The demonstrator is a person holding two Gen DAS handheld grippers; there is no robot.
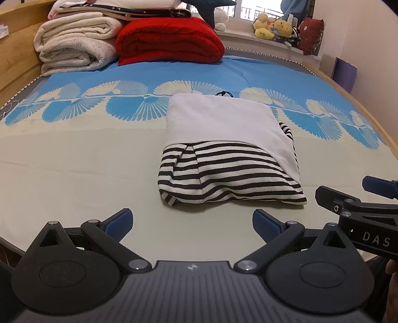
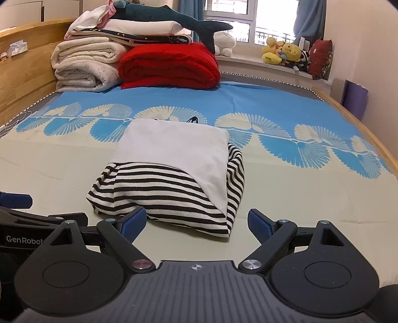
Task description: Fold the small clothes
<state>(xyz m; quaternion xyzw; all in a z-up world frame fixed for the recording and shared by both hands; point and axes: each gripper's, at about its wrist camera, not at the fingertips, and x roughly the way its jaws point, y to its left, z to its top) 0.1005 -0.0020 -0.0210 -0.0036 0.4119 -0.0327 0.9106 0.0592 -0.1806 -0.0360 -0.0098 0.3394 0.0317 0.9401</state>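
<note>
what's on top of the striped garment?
A folded white cloth lies over the rear of the striped garment, one edge draped down its right side. A dark cord pokes out behind; what it's attached to is covered.

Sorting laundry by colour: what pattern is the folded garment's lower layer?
Black-and-white stripes, clearest in the right wrist view.

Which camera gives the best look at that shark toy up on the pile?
The right wrist view: the shark lies along the top of the folded bedding, body and tail visible. The left wrist view catches only its tail at the top edge.
</note>
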